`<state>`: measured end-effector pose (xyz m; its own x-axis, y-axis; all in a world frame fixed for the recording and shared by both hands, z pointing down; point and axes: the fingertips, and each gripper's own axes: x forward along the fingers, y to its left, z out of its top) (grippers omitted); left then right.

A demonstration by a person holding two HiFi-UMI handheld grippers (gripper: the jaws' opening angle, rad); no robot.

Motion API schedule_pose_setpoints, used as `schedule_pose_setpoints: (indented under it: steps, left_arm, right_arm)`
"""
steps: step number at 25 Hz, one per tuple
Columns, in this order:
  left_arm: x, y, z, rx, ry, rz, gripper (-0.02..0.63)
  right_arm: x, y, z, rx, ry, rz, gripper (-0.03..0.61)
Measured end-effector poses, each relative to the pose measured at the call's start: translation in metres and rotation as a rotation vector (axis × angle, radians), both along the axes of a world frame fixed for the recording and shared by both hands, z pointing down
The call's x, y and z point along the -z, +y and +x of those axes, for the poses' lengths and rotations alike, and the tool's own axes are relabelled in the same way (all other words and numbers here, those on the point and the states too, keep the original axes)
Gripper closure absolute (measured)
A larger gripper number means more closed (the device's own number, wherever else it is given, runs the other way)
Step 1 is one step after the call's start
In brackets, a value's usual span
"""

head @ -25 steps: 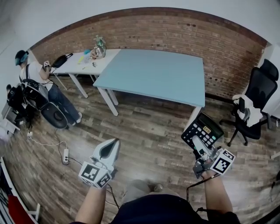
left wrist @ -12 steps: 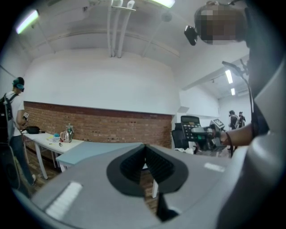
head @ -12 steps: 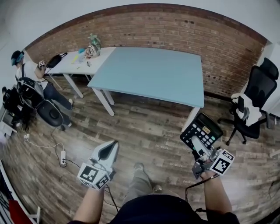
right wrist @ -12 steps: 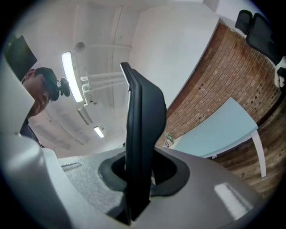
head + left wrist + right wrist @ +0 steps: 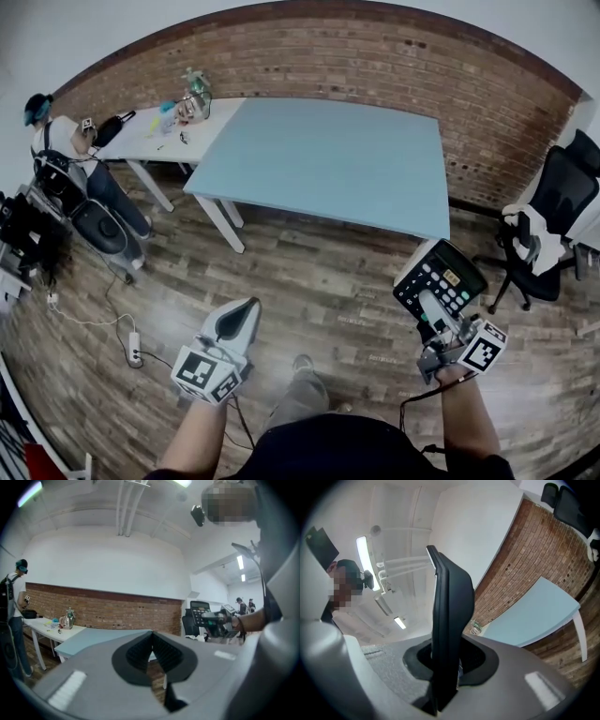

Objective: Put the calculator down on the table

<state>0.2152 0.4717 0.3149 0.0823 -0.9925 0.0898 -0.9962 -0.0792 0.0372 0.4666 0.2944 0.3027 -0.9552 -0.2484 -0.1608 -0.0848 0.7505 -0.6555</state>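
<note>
Calculator (image 5: pixel 439 277) clamped in right claw (image 5: pixel 432 315), over floor (image 5: pixel 319 281) near blue table (image 5: pixel 328 159); left claw (image 5: pixel 238 321) together, empty.

Calculator held in the air, short of the desk.
The calculator (image 5: pixel 439 278) is black, with rows of pale keys and a small display near its far end. Its near end is clamped between the jaws of the right gripper (image 5: pixel 427 305). It is tilted, with its keyed face turned up and its display end pointing toward the desk (image 5: pixel 328 159). It hangs over the floor (image 5: pixel 319 291), just off the desk's near right corner and not touching it. In the right gripper view it stands edge-on between the jaws. The desk has a light blue top and white legs.
</note>
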Motion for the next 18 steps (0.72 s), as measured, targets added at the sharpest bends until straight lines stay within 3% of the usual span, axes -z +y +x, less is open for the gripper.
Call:
schedule_pose_setpoints:
  steps: [3,14,18]
  left_arm:
    - [0.002,-0.015,-0.029,-0.017,0.004,0.006,0.611]
    - [0.012,-0.061,-0.122,-0.07,-0.021,0.027,0.611]
    - [0.005,-0.072,-0.139,-0.102,-0.004,0.028,0.611]
  right_arm:
    - [0.001,-0.01,-0.029,-0.002,-0.042,-0.047,0.505]
    - [-0.003,-0.044,-0.119,-0.034,-0.018,-0.038,0.505]
    - [-0.007,-0.042,-0.137,-0.05,-0.027,-0.063,0.505]
